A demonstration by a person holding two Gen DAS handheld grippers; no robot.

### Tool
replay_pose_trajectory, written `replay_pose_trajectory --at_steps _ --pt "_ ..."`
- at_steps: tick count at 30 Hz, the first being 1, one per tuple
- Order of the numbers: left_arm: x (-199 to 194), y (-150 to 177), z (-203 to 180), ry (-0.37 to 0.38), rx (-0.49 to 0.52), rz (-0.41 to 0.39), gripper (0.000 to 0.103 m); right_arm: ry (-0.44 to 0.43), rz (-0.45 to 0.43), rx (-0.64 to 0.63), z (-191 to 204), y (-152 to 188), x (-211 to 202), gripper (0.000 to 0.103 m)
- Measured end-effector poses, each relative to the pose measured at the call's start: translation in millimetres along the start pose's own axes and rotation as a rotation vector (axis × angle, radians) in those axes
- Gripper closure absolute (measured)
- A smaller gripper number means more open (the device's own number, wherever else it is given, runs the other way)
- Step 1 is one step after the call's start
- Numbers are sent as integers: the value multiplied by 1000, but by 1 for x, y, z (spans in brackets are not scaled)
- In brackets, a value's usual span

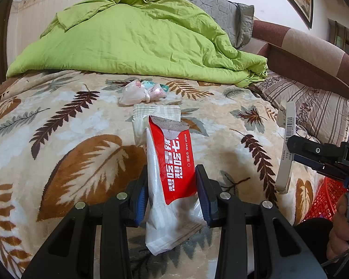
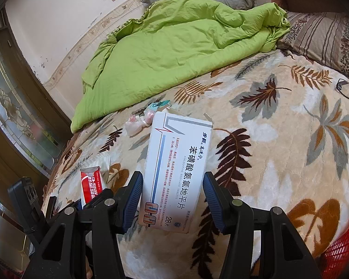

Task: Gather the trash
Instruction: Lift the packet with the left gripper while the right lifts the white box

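My left gripper (image 1: 172,193) has its jaws clamped on a torn wet wipe packet (image 1: 172,174), held above the bed (image 1: 58,121). My right gripper (image 2: 172,197) has its jaws clamped on a white medicine box (image 2: 176,169), and a red basket (image 2: 344,244) is near.

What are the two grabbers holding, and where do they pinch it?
The left gripper pinches a torn wet-wipe packet by its lower half. The right gripper pinches a pill box across its lower sides.

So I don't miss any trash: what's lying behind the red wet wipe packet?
Behind the wet wipe packet lies a pale checked wrapper, partly hidden by it. Farther back sit crumpled plastic wrappers. Anything directly under the packet is covered.
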State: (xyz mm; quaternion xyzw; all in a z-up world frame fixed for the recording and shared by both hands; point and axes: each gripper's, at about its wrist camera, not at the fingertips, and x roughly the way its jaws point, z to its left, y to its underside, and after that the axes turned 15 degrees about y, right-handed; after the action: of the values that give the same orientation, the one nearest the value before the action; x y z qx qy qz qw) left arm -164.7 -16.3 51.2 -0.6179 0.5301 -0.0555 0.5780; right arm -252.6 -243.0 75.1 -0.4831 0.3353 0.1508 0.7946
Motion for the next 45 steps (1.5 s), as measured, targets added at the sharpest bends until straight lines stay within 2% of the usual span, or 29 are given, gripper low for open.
replay_pose_trajectory --at_steps 45 --pt "-3 0 0 8 0 -4 67 13 -1 10 -2 0 0 45"
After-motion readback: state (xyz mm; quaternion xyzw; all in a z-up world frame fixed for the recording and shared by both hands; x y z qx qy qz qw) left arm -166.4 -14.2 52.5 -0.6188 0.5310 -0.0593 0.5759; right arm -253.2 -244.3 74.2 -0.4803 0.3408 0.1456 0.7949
